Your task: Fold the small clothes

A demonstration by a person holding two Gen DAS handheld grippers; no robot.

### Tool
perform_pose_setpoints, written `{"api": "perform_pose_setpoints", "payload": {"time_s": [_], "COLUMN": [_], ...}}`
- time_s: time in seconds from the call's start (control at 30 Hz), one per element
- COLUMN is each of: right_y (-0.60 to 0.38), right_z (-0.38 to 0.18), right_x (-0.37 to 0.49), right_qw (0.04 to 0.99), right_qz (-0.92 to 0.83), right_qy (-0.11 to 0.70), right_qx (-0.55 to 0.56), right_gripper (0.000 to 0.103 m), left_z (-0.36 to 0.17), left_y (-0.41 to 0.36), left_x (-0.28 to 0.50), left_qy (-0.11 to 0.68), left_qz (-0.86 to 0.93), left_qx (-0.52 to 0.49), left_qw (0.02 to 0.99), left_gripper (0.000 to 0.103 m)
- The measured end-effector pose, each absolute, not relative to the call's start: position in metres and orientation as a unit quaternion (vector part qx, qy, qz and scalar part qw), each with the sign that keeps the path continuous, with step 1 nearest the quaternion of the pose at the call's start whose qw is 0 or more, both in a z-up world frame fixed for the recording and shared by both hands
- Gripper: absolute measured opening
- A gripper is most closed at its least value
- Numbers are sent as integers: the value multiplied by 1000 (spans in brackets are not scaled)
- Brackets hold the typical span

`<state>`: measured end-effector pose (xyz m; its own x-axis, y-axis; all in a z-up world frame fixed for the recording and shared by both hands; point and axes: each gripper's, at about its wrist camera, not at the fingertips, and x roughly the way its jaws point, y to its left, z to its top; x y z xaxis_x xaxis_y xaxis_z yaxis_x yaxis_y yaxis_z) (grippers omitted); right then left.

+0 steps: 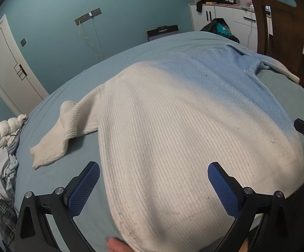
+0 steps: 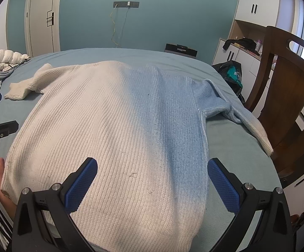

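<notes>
White-to-pale-blue ribbed knit sweater (image 1: 173,115) lies flat on light blue bedsheet (image 1: 72,84) — L gripper (image 1: 154,180) & R gripper (image 2: 152,176) both wide open, holding nothing, above hem.

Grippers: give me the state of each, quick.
Left gripper: open, holding nothing, fingers apart over the sweater hem.
Right gripper: open, holding nothing, over the sweater.

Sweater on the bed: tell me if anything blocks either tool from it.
Nothing visible does. The sweater lies spread flat on the bed, and both the left tool and right tool hover open right over its hem.
</notes>
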<state>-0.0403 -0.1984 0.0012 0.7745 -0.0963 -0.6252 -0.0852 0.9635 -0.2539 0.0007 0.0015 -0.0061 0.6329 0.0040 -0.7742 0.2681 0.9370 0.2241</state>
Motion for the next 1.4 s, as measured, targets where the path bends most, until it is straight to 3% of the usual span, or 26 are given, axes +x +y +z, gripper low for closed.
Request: {"api": "perform_pose_setpoints", "payload": {"time_s": [1.4], "right_y": [-194], "right_z": [4], "right_x": [-48], "right_qw": [936], "right_qz": [-10], "right_qy": [320], "right_qx": [-146], "right_gripper": [102], "left_z": [-6], "left_y": [8], "left_x": [2], "left_qy": [430], "left_qz": [-64], "left_qx": [152], "left_qw": [887], "left_gripper": [103]}}
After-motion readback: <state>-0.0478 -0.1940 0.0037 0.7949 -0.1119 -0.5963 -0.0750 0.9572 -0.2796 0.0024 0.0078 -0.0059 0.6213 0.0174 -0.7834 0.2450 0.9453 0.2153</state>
